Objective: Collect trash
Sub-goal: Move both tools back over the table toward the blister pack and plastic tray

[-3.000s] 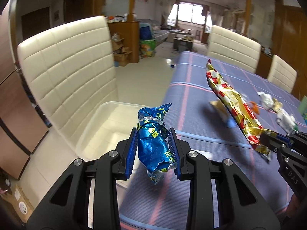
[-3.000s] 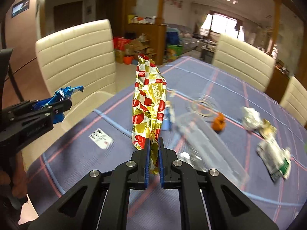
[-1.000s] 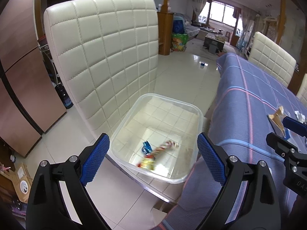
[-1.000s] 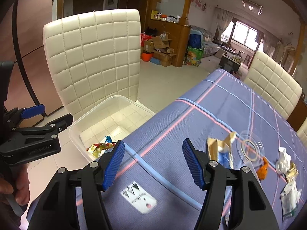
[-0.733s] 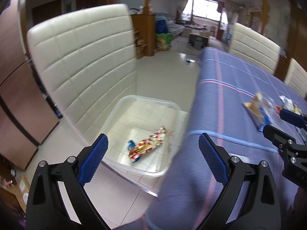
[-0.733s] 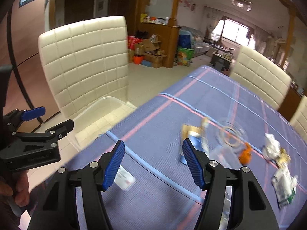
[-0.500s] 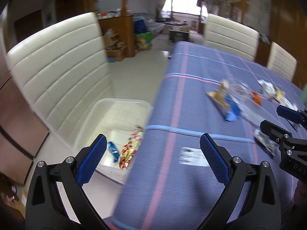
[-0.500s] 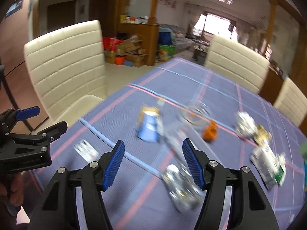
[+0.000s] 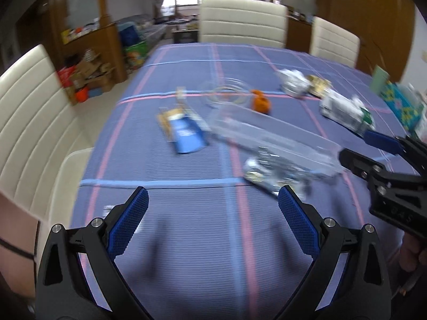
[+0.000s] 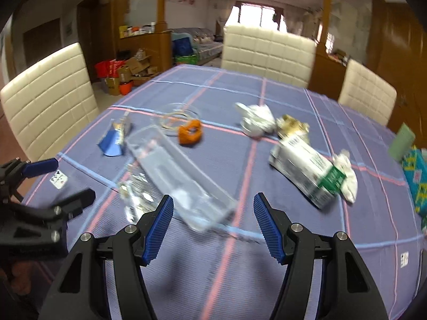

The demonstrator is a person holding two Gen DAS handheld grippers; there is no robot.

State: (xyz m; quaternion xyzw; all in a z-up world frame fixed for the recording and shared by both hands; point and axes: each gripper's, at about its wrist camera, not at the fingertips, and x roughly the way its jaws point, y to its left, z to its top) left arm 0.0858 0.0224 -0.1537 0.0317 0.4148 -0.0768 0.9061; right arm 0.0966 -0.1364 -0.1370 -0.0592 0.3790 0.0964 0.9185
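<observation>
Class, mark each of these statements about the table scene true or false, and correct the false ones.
1. Both grippers are empty. True: the left gripper and the right gripper stand open.
2. The orange crumpled scrap lies inside the long clear plastic tray. False: it lies on the purple striped tablecloth, beyond the tray.
3. The white and green carton stands upright. False: it lies on its side.
4. The blue folded wrapper lies on the cloth. True.
</observation>
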